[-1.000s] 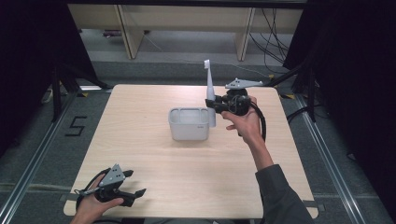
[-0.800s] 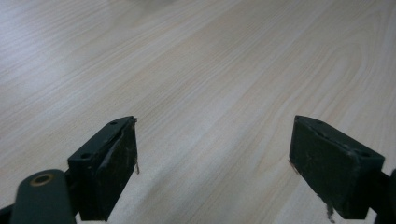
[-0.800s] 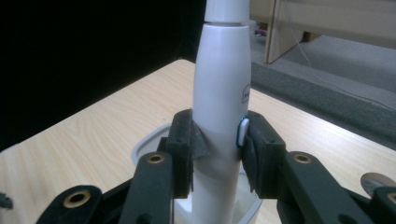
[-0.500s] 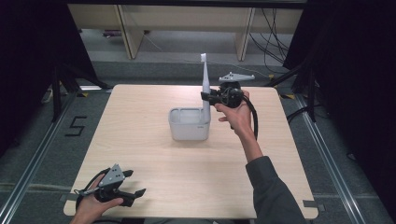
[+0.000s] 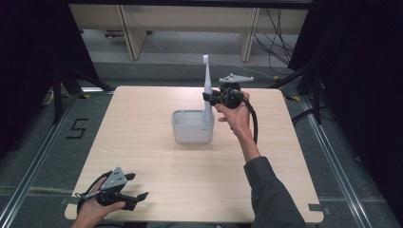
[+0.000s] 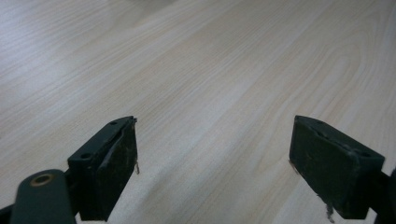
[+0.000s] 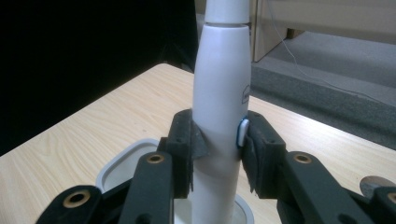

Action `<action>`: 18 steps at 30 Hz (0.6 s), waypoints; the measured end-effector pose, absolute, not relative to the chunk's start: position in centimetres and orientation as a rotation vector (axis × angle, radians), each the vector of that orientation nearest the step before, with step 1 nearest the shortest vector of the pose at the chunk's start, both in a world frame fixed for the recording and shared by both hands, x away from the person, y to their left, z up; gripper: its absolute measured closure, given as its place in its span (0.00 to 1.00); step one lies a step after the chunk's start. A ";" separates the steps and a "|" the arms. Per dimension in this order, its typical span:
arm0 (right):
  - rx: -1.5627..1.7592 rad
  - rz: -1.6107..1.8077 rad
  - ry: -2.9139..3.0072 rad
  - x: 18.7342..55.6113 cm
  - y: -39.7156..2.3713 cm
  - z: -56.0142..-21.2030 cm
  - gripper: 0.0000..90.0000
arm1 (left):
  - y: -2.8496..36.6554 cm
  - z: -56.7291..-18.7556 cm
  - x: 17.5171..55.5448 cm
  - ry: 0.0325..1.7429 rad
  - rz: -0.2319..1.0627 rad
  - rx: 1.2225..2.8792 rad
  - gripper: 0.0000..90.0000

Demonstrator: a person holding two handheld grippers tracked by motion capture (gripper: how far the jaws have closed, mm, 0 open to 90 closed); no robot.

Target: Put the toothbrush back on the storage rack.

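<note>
Toothbrush, white, electric, with a slim neck and small brush head (image 5: 207,90), stands upright with its lower end inside the right corner of a pale grey rectangular plastic container (image 5: 192,127) at the middle of the light wood-grain table (image 5: 142,142). The right gripper (image 5: 212,98) is clamped on the handle just above the container's rim; in the right gripper view the black jaws press the white body (image 7: 219,93) from both sides, one pad beside the small blue-edged button (image 7: 242,132), with the container's rounded rim (image 7: 122,161) below.

By the look of it, the placing is nearly done: the brush is in the container but not yet let go, and whether its base rests on the bottom cannot be told. What is left, it seems, is to open the jaws and draw the hand clear without tipping the tall handle.

The person's right forearm, in a dark grey sleeve (image 5: 271,190), reaches from the near edge diagonally to the far middle of the table, the right hand (image 5: 235,114) raised with the gripper pointing left at the handle and its black cable (image 5: 255,124) looping down behind the wrist.

The left gripper (image 5: 139,198) sits low at the near left corner, held in the left hand (image 5: 92,209); its jaws stand wide apart over bare wood (image 6: 210,93), holding nothing.
</note>
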State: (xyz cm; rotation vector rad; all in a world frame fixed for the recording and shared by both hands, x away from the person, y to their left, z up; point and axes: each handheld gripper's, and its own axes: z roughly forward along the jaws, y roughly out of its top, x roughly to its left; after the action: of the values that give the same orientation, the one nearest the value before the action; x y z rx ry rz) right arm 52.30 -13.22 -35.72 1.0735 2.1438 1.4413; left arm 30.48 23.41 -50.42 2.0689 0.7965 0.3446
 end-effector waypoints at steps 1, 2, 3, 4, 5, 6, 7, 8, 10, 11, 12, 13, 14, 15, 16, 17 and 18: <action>1.083 1.436 2.148 52.3 -13.2 -35.8 0.74 | 23.4 -50.3 30.5 0.795 0.345 2.082 0.17; 1.083 1.436 2.148 52.3 -13.2 -35.8 0.74 | 23.4 -50.3 30.5 0.795 0.345 2.082 0.17; 1.079 1.435 2.144 52.4 -13.2 -35.9 0.74 | 23.4 -50.5 30.5 0.796 0.347 2.059 0.17; 1.079 1.435 2.144 52.4 -13.2 -35.9 0.74 | 23.4 -50.5 30.5 0.796 0.347 2.059 0.17; 1.094 1.435 2.135 52.3 -13.3 -36.0 0.74 | 23.4 -50.4 30.5 0.794 0.347 2.074 0.17; 1.094 1.435 2.135 52.3 -13.3 -36.0 0.74 | 23.4 -50.4 30.5 0.794 0.347 2.074 0.17; 1.076 1.428 2.141 52.4 -13.3 -36.1 0.74 | 23.5 -50.4 30.5 0.793 0.343 2.086 0.17; 1.073 1.424 2.136 52.4 -13.4 -36.1 0.74 | 23.4 -50.5 30.4 0.799 0.346 2.070 0.17; 1.102 1.449 2.132 52.4 -13.3 -36.3 0.74 | 23.3 -50.5 30.5 0.802 0.343 2.063 0.17; 1.099 1.439 2.130 52.4 -13.3 -36.3 0.74 | 23.4 -50.4 30.5 0.798 0.345 2.078 0.17; 1.099 1.439 2.130 52.4 -13.3 -36.3 0.74 | 23.4 -50.4 30.5 0.798 0.345 2.078 0.17; 1.097 1.432 2.124 52.4 -13.2 -36.3 0.74 | 23.4 -50.4 30.4 0.796 0.351 2.081 0.17; 1.097 1.432 2.124 52.4 -13.2 -36.3 0.74 | 23.4 -50.4 30.4 0.796 0.351 2.081 0.17; 1.100 1.439 2.127 52.3 -13.1 -36.4 0.74 | 23.4 -50.5 30.4 0.800 0.348 2.057 0.17; 1.100 1.439 2.127 52.3 -13.1 -36.4 0.74 | 23.4 -50.5 30.4 0.800 0.348 2.057 0.17; 1.083 1.433 2.129 52.4 -13.1 -36.5 0.74 | 23.4 -50.4 30.5 0.793 0.346 2.076 0.17; 1.058 1.412 2.130 52.5 -13.0 -36.7 0.74 | 23.5 -50.4 30.5 0.792 0.346 2.080 0.17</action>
State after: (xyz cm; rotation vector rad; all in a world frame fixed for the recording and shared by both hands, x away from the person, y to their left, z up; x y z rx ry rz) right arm 52.46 -13.04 -36.73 1.0576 2.1297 1.4117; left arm 30.47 23.45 -50.35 2.0798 0.7918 0.3464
